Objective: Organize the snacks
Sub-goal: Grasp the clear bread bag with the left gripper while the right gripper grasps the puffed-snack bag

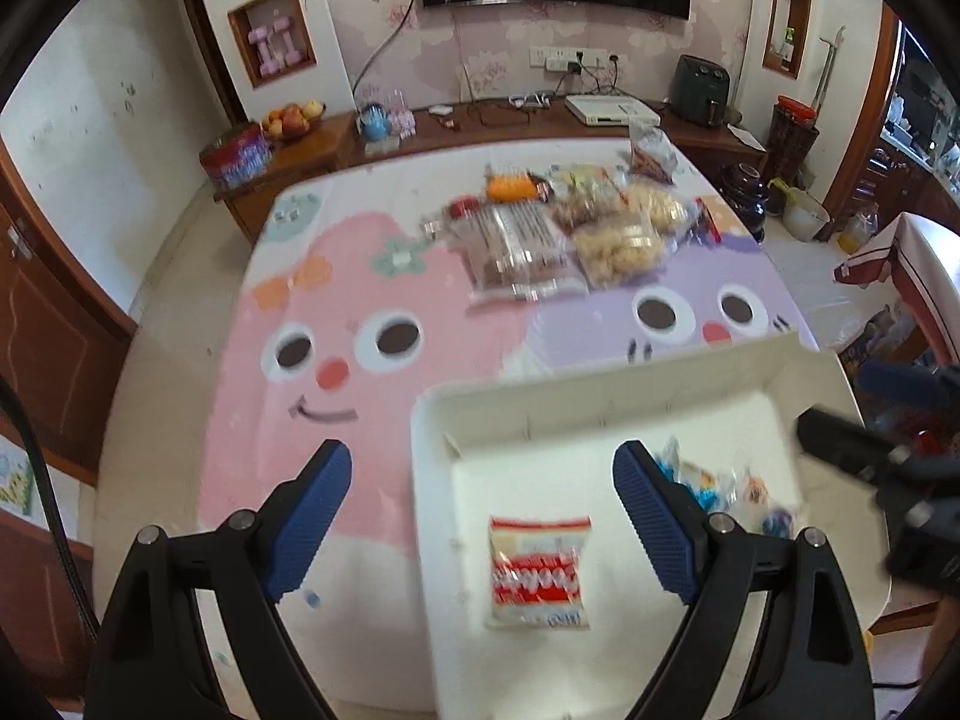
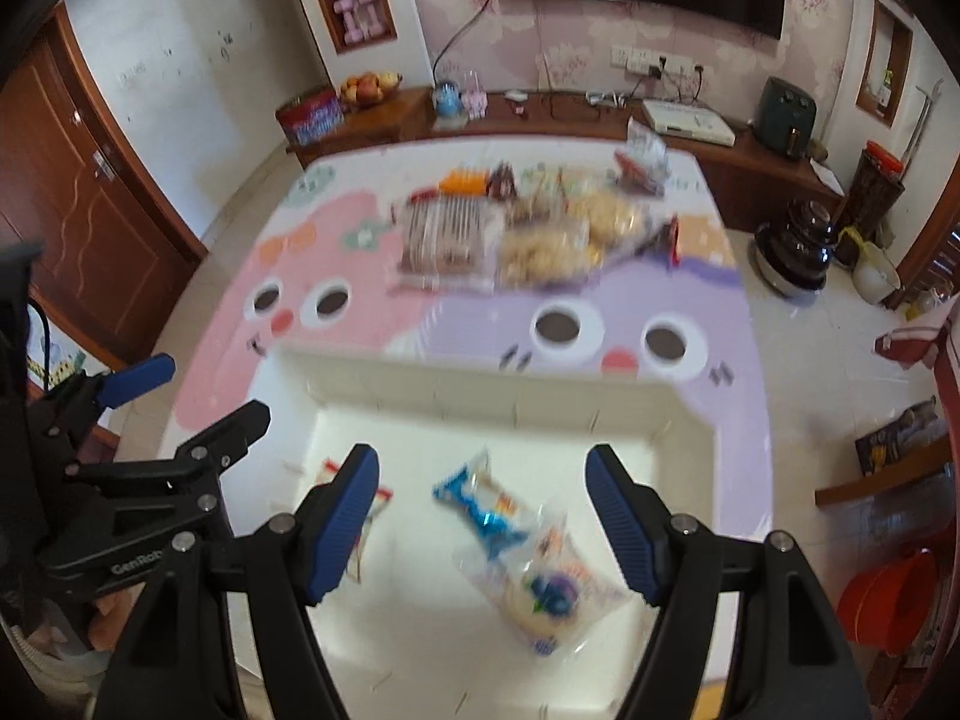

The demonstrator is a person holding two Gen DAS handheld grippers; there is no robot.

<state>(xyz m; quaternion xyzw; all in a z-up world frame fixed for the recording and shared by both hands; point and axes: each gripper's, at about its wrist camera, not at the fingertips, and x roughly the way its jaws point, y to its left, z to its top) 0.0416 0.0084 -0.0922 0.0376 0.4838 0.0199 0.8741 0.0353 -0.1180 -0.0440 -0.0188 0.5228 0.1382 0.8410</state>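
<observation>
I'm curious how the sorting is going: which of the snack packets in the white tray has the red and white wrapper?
The small red-and-white packet lying alone in the white tray's left part. The other packets, blue and clear, lie together further right.

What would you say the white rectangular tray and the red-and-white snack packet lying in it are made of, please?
The white rectangular tray looks like moulded plastic with a smooth, fairly matt finish: its walls are thin, even and slotted. The red-and-white snack packet seems to be printed plastic film, flat with crimped ends, though blur hides its sheen.
</observation>
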